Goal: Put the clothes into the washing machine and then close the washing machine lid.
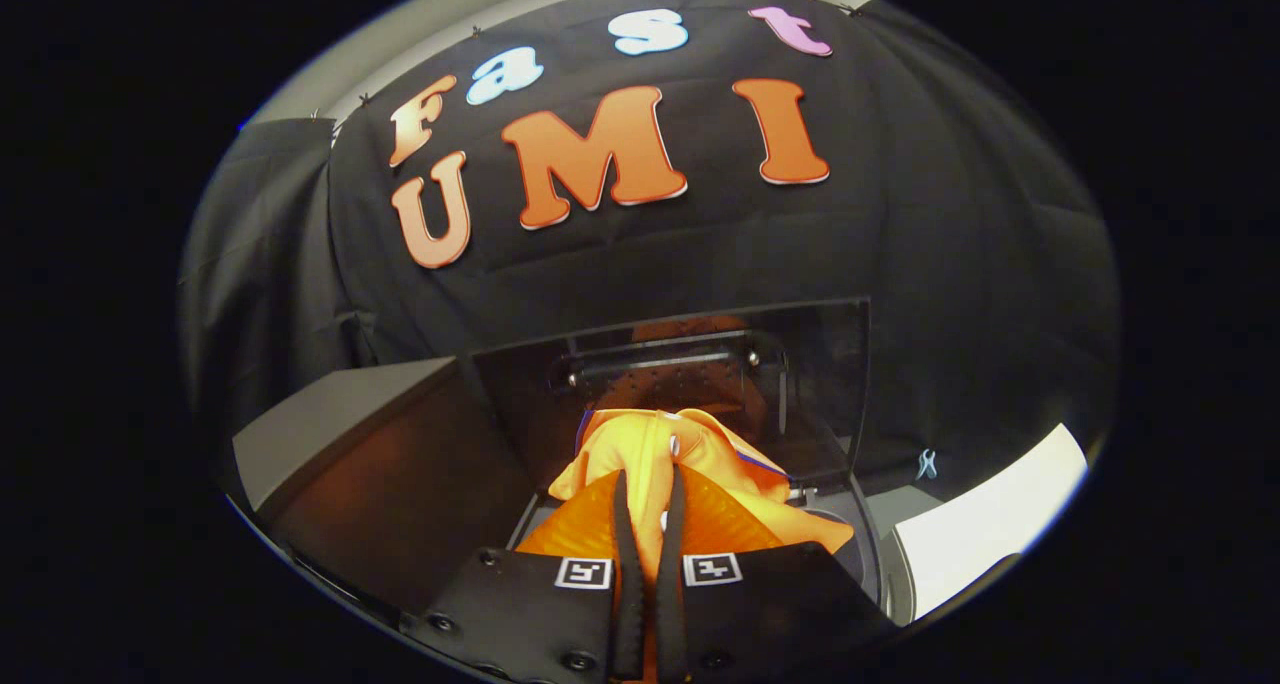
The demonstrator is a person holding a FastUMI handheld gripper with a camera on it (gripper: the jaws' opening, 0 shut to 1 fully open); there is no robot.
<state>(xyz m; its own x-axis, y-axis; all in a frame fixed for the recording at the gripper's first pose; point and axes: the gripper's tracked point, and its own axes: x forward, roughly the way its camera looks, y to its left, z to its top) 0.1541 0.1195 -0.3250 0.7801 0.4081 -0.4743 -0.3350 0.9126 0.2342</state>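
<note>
The claw [649, 484] was seen as 2 slim, slightly curved fingers [626, 564] with ribbed inner faces, set close together. They were carried by a black housing on which 2 square black-and-white markers and several round screws were mounted.

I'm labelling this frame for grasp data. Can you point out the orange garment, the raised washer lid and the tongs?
Orange fabric garment [640, 444]: gripper view, bunched upper fold.
Dark glossy raised washing machine lid [810, 364]: gripper view, inner face.
Tongs [647, 484]: gripper view, between the tips, pinching the garment.
</note>
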